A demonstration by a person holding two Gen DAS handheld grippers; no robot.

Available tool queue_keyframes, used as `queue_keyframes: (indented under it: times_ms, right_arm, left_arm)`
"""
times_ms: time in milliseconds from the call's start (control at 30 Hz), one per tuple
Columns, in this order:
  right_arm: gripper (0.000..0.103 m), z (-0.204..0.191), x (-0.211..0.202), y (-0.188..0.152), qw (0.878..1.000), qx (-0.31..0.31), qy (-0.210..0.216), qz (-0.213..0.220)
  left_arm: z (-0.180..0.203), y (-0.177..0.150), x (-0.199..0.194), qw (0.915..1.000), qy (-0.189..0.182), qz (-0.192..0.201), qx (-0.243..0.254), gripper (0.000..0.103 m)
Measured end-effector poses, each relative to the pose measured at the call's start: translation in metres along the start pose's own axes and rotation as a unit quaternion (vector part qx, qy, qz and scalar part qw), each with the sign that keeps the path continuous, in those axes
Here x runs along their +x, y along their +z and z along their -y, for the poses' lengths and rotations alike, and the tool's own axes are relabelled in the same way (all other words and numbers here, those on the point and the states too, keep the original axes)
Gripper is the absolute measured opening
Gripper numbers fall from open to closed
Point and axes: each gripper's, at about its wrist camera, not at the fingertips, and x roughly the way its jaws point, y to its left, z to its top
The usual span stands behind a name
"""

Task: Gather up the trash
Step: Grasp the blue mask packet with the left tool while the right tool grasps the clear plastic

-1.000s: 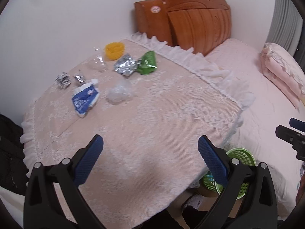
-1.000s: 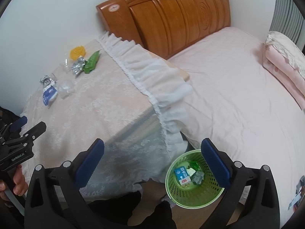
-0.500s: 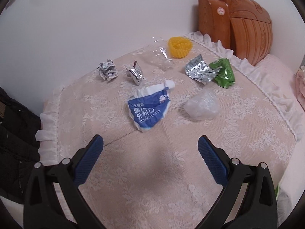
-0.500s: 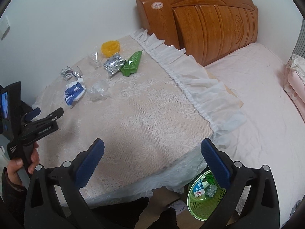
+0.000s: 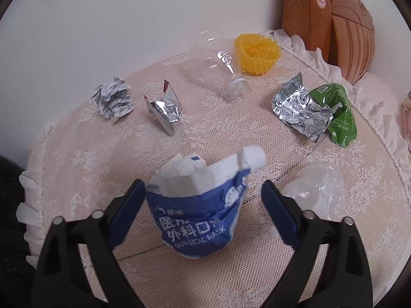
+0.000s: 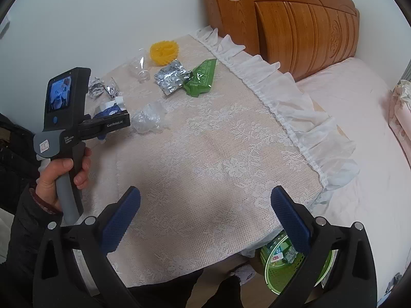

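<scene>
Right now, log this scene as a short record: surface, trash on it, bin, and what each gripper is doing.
surface: lace-covered table beside a bed
trash on table: mask packet, two foil wads, foil blister sheet, green wrapper, clear bottle, yellow cup, clear bag
bin: green basket on the floor, already holding trash
left gripper: closing around the mask packet, pads not yet pressing
right gripper: open, empty, over bare cloth

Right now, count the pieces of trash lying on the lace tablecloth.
7: crumpled paper ball, small foil packet, clear bottle, yellow cup, silver-and-green wrapper, clear plastic wad, surgical mask bag. None seems hidden.
</scene>
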Motion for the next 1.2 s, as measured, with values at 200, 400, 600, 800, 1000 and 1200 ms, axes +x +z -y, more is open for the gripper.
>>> queue_keyframes:
  times_ms: [200, 400, 600, 800, 1000, 1200]
  right_arm:
    - [0.101, -0.009, 0.011, 0.005, 1.000, -0.006, 0.016, -0.007]
    - [0.101, -0.020, 0.025, 0.013, 0.999, -0.023, 0.020, -0.015]
    - [0.101, -0.038, 0.050, 0.037, 0.998, -0.054, 0.033, -0.012]
    - [0.101, -0.075, 0.104, 0.075, 0.994, -0.103, 0.014, -0.024]
    - [0.095, -0.100, 0.145, 0.092, 0.991, -0.127, -0.010, -0.041]
    - [0.051, -0.099, 0.153, 0.089, 0.990, -0.120, 0.018, -0.066]
  left_arm:
    - [0.001, 0.001, -0.004, 0.9995, -0.009, 0.017, 0.026, 0.050]
    - [-0.009, 0.000, -0.017, 0.9992, -0.017, 0.027, 0.024, 0.045]
    - [-0.032, -0.009, -0.059, 0.9984, -0.033, 0.046, -0.005, 0.044]
    - [-0.053, -0.033, -0.096, 0.9961, -0.044, 0.061, -0.047, 0.045]
    - [-0.061, -0.061, -0.108, 0.9961, -0.037, 0.050, -0.062, 0.045]
    - [-0.055, -0.072, -0.112, 0.9965, -0.044, 0.040, -0.059, 0.045]
